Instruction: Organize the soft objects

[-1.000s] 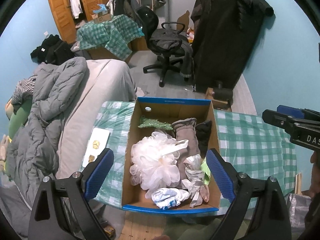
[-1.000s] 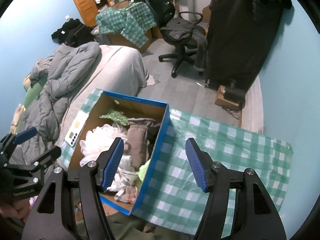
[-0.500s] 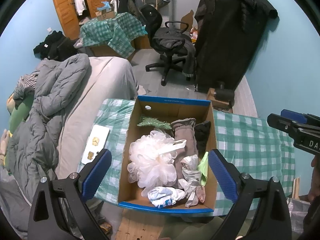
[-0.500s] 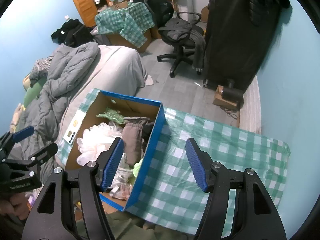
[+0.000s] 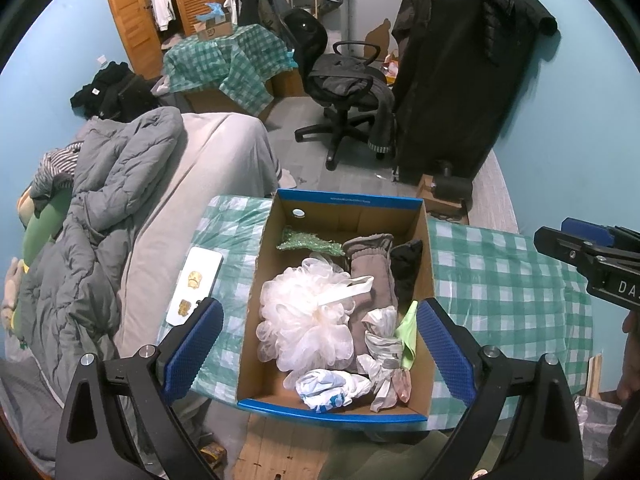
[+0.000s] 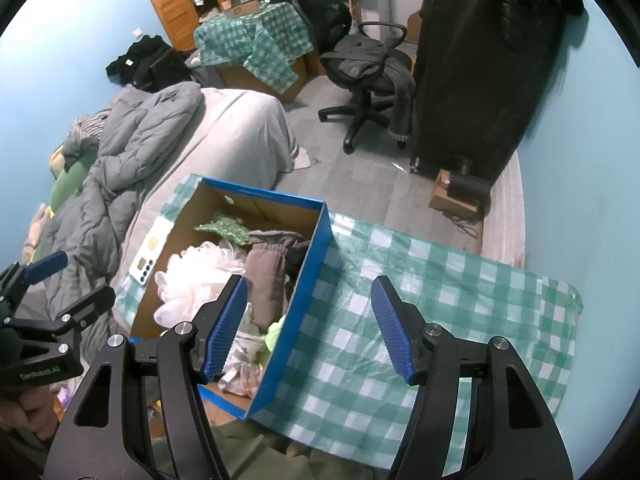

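Left gripper [image 5: 318, 344]: jaws wide apart, nothing between the pads, held above the near end of the box.
Right gripper [image 6: 308, 326]: jaws spread moderately wide, empty, held above the box's right wall and the cloth beside it.
Cardboard box [image 5: 425, 264]: open, blue-edged, sitting on the green checked cloth [image 5: 500, 280].
Box contents: white mesh bath pouf [image 5: 308, 316] on the left; grey-brown glove [image 5: 370, 268] beside it; green scrubber [image 5: 308, 242] at the far end; crumpled white-and-blue cloth [image 5: 328, 388] at the near end.
Surroundings: white phone [image 5: 194, 286] on the cloth left of the box; bed with grey quilt [image 5: 100, 208] further left.
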A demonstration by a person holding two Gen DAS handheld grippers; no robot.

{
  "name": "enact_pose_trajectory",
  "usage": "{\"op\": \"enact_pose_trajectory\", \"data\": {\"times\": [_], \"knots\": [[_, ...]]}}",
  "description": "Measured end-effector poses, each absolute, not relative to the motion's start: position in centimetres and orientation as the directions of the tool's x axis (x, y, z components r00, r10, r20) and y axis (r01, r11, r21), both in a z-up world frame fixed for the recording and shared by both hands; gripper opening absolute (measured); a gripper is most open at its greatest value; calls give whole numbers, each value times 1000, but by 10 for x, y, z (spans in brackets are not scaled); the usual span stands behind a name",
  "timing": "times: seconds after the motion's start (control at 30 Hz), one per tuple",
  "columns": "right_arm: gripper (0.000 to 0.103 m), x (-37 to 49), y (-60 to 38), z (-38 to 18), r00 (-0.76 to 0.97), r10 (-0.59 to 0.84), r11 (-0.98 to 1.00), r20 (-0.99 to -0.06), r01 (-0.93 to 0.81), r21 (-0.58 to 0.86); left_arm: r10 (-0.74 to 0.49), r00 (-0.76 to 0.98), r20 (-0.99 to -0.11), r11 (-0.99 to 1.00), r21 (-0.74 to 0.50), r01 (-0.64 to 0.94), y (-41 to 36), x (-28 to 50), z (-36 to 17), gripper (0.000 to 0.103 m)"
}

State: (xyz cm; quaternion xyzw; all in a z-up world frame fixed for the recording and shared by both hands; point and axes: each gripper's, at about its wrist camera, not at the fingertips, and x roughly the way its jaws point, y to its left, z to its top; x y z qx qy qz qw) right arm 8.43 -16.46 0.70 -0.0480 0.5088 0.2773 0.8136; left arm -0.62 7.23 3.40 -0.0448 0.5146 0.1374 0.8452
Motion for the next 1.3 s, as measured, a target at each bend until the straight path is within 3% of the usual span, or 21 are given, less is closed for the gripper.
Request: {"op": "enact_pose_trajectory", "data": {"times": [1.3], "knots": [[64,86,-169,6,325,406,840,-854,-501,209,175,432,-885,956,48,-289,71,-12,35,98]]}}
